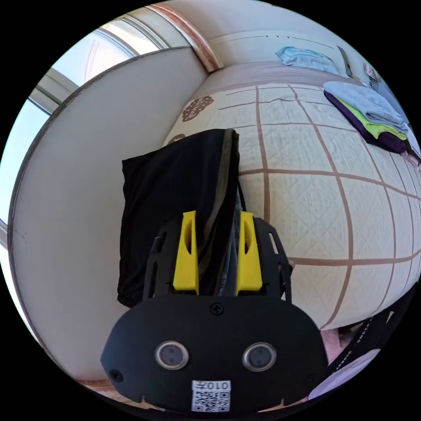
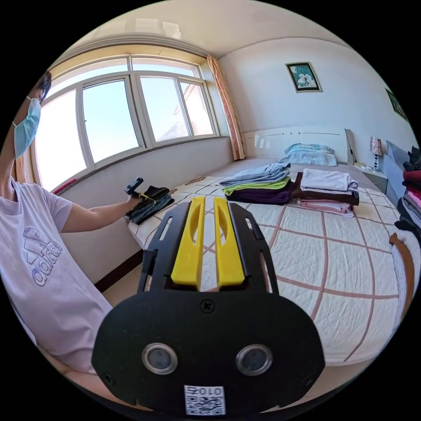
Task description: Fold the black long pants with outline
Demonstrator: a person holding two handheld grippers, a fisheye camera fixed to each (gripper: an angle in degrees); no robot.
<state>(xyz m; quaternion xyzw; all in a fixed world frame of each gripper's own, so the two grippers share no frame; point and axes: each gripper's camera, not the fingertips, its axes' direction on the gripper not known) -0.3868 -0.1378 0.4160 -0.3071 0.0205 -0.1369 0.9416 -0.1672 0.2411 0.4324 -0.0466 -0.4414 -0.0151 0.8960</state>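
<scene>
- Black long pants [image 1: 175,193]: folded into a compact bundle, seen in the left gripper view directly ahead of the gripper, at the edge of the bed next to the pale wall [image 1: 87,197] below the window. A lighter stripe runs along the bundle's folded edge. Part of the bundle hangs over the bed's side against the wall.
- Left gripper [image 1: 217,254]: its two yellow jaws stand a little apart with folds of the pants' fabric packed between them; both jaws press on the cloth, so the gripper is clamped on the pants.
- Same gripper in the right gripper view [image 2: 139,189]: held at the end of the person's outstretched arm [image 2: 98,215], meeting the dark bundle [image 2: 151,202] at the near corner of the bed, below the window sill.
- Right gripper [image 2: 205,243]: yellow jaws nearly closed, a narrow slit between them, nothing held; it is raised above the quilted bedspread [image 2: 351,272], well apart from the pants.
- Bedspread: cream with a brown grid; it bears stacks of folded clothes [image 2: 258,182] farther toward the headboard [image 2: 302,133], well apart from the pants.
</scene>
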